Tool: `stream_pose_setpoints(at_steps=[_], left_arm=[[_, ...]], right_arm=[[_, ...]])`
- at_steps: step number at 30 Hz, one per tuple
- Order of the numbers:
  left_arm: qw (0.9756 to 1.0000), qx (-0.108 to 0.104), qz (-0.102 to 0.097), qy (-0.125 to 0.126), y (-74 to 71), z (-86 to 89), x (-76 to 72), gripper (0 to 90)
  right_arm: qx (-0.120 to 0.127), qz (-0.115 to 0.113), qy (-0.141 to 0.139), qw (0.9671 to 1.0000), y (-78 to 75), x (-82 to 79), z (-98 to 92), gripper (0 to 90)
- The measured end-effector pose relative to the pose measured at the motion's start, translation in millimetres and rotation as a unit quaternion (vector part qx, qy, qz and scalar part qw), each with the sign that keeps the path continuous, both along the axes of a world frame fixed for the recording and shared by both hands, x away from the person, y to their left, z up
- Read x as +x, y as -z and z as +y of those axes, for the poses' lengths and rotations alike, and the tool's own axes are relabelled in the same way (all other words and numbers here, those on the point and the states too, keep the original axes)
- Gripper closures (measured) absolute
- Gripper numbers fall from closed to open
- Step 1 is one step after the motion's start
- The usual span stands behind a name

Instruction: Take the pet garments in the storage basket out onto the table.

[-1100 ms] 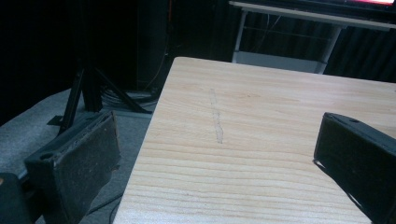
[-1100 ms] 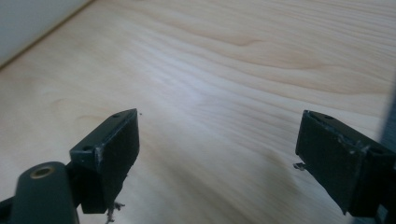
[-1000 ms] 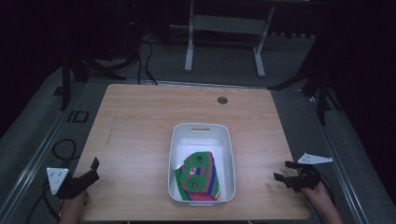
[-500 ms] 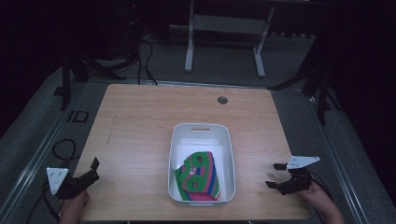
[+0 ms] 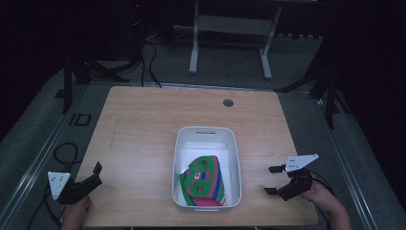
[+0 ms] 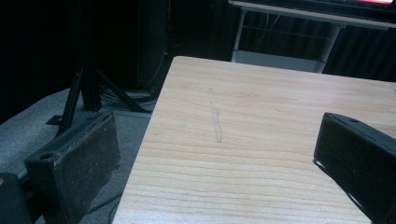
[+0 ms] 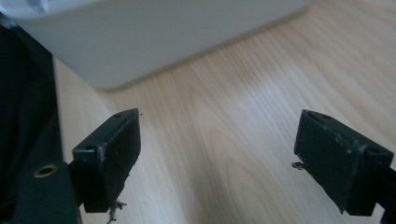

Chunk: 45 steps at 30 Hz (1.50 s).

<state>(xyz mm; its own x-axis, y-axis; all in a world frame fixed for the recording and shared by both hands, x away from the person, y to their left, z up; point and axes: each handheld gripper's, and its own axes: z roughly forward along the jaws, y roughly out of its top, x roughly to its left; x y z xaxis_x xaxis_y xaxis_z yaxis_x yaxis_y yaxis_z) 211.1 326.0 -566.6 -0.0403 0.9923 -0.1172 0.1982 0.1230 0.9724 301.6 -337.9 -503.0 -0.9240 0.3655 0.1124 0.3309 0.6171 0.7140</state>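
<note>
Two grippers sit at the near corners of the wooden table (image 5: 143,129), well apart from each other. The left gripper (image 5: 93,176) rests at the near left edge, jaws spread wide with nothing between them; its own view looks along bare wood with a faint pencil-like scratch (image 6: 215,122) ahead. The right gripper (image 5: 273,179) is at the near right, jaws also wide apart and empty, pointing toward the white plastic bin (image 5: 207,134), whose side wall (image 7: 154,37) stands just ahead of it in the right gripper view. The bin stands in the near middle of the table, and a green cloth with blue and pink stripes (image 5: 203,181) lies crumpled in its near half. A round grommet hole (image 5: 228,102) sits near the far edge. Beyond the table stand a white frame (image 5: 230,28) and dark tripod legs (image 5: 76,72) with cables on the floor.
</note>
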Motion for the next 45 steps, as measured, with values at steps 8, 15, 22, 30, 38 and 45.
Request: stream_pose_setpoints(at_steps=[8,15,22,30,38,45], left_arm=[[1.0,0.0,0.0,0.001,0.0,0.1,-0.1,0.9],[1.0,-0.001,-0.001,0.001,0.0,0.2,-0.1,0.9],[1.0,-0.003,-0.001,0.002,0.0,0.3,0.1,0.9],[1.0,-0.002,-0.001,0.002,0.0,0.4,0.1,1.0],[1.0,-0.004,-0.001,0.003,0.0,0.7,0.1,0.9],[1.0,-0.004,0.0,0.003,0.0,0.8,0.0,1.0]], right_arm=[[-0.002,-0.016,-0.05,0.9986,-30.0,3.7,30.5,14.5],[-0.006,-0.025,-0.079,0.9965,-48.9,9.3,54.9,14.5],[-0.01,-0.042,-0.097,0.9944,-63.1,13.5,78.9,13.6],[-0.013,-0.03,-0.098,0.9947,-72.8,20.6,104.0,11.3],[-0.034,-0.032,-0.13,0.9903,-70.9,21.4,131.5,11.3],[-0.048,-0.009,-0.146,0.988,-62.9,28.4,159.5,11.5]])
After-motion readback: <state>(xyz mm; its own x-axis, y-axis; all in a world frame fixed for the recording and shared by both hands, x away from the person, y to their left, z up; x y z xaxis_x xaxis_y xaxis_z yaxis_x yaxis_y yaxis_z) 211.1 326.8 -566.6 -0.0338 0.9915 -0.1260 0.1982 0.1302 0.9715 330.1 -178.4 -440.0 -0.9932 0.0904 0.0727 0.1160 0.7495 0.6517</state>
